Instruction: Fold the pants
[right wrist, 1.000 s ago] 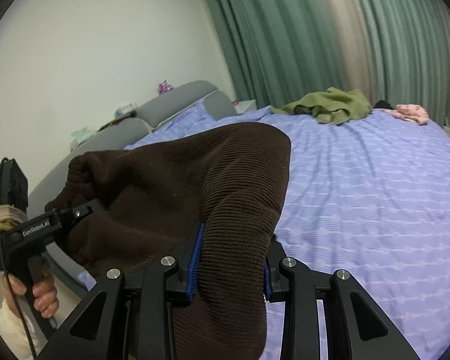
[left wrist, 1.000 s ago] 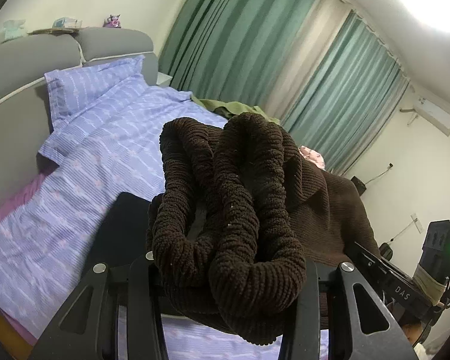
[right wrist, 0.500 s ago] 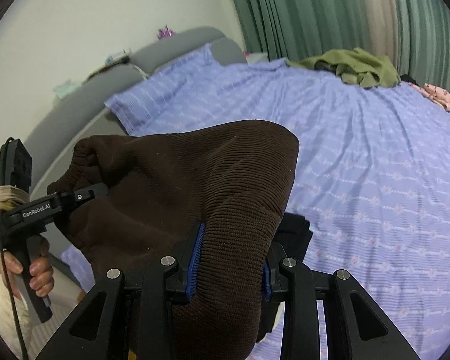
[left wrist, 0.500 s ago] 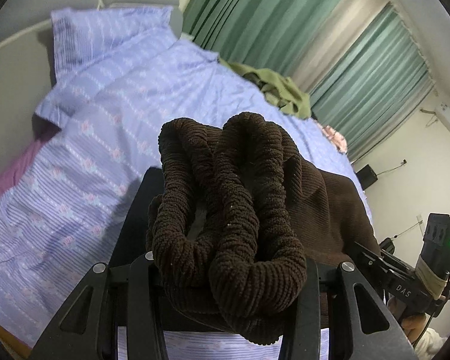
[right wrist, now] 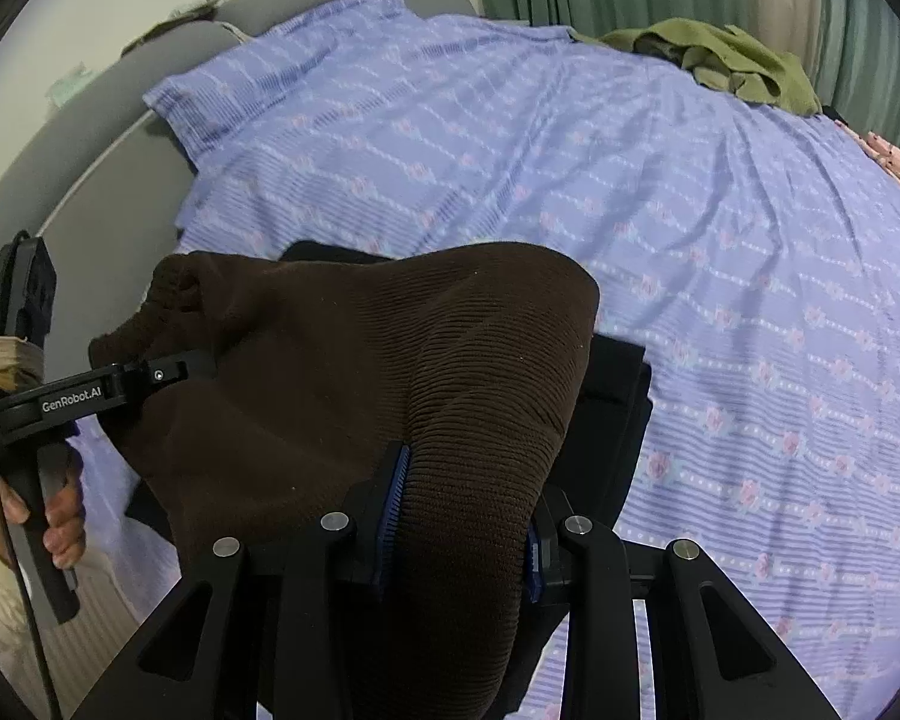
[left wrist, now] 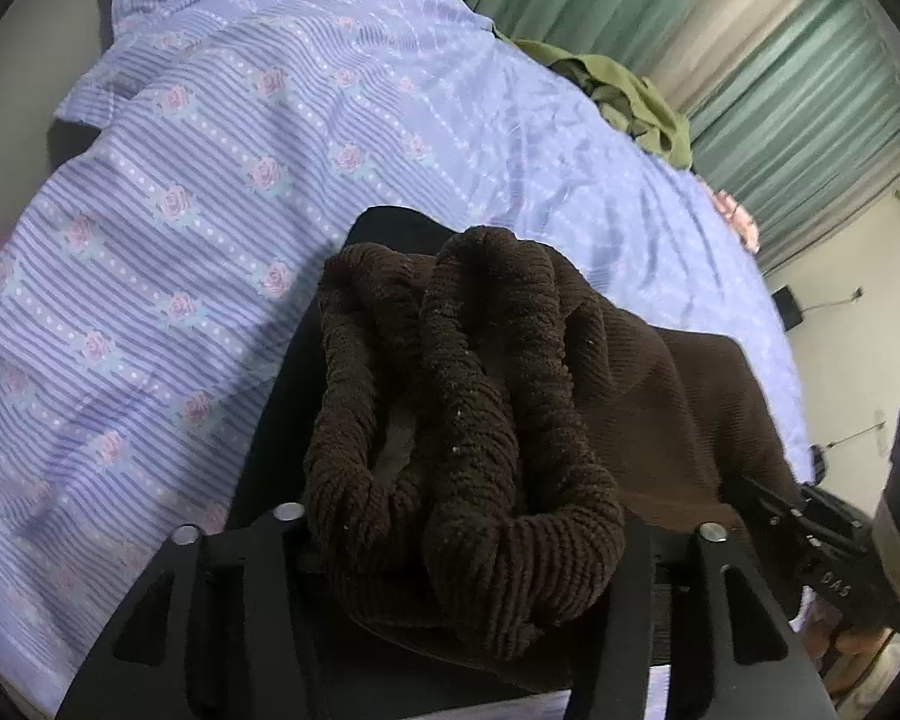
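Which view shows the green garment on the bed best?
Right wrist: the green garment lies whole and unobstructed by the curtains. The left wrist view shows it smaller and squeezed toward the frame's edge.

Open bedspread (right wrist: 720, 252) fills the centre and right of the right wrist frame — flat and bare. Obstacles sit at the edges: olive garment (right wrist: 732, 63) at upper right, pink cloth (right wrist: 894, 162) at far right, pillow (right wrist: 282, 84) and grey headboard (right wrist: 90, 138) at upper left. Lower centre is blocked by the held brown pants (right wrist: 360, 372) and a black item (right wrist: 615, 414) beneath — on the bedspread.
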`<state>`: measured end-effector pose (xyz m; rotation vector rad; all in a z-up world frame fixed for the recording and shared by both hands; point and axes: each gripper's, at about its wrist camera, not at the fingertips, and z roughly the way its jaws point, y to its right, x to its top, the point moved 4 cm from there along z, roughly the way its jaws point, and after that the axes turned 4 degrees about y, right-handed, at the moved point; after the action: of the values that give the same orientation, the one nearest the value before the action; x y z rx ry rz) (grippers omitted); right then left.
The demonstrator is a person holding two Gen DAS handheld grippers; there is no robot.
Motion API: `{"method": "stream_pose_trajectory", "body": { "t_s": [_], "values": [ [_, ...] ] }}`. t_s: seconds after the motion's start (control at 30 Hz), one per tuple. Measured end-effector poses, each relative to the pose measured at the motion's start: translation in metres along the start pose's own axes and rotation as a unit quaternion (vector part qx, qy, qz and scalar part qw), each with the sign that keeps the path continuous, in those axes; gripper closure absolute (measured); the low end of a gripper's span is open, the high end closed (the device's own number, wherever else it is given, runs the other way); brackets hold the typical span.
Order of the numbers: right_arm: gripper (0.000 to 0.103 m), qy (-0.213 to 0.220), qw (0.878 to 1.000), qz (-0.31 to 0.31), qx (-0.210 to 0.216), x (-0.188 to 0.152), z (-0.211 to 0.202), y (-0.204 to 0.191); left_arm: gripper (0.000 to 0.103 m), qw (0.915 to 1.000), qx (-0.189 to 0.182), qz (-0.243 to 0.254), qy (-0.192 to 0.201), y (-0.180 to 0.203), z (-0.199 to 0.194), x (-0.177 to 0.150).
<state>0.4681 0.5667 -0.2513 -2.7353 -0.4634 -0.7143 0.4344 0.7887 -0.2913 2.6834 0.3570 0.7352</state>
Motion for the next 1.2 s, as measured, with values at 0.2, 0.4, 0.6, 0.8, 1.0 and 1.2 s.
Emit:
{"method": "stream_pose_trajectory", "body": {
  "t_s": [0.2,0.4,0.6,0.8,1.0,1.2],
  "values": [
    [0.046,-0.010,1.000,0.011,-0.015,-0.007,0.001,0.005,0.022,0.9942,0.092,0.050,0.024,-0.004,-0.024,0.005],
    [0.036,0.016,0.999,-0.014,-0.044,-0.009,-0.035,0.006,0.017,0.9813,0.147,0.114,0.049,0.023,-0.061,-0.001],
    [0.022,0.069,0.997,0.011,-0.039,-0.011,-0.103,0.015,0.015,0.9740,0.166,0.119,0.098,0.056,-0.118,-0.007],
    [0.012,0.131,0.990,0.023,-0.037,-0.018,-0.184,0.024,0.004,0.9649,0.167,0.149,0.137,0.122,-0.183,-0.029],
    [0.012,0.168,0.984,0.023,-0.053,-0.042,-0.260,0.039,0.000,0.9545,0.166,0.186,0.164,0.204,-0.236,-0.070],
    [0.012,0.194,0.979,0.016,-0.065,-0.075,-0.330,0.058,0.000,0.9533,0.136,0.195,0.186,0.272,-0.268,-0.116]
  ]
}}
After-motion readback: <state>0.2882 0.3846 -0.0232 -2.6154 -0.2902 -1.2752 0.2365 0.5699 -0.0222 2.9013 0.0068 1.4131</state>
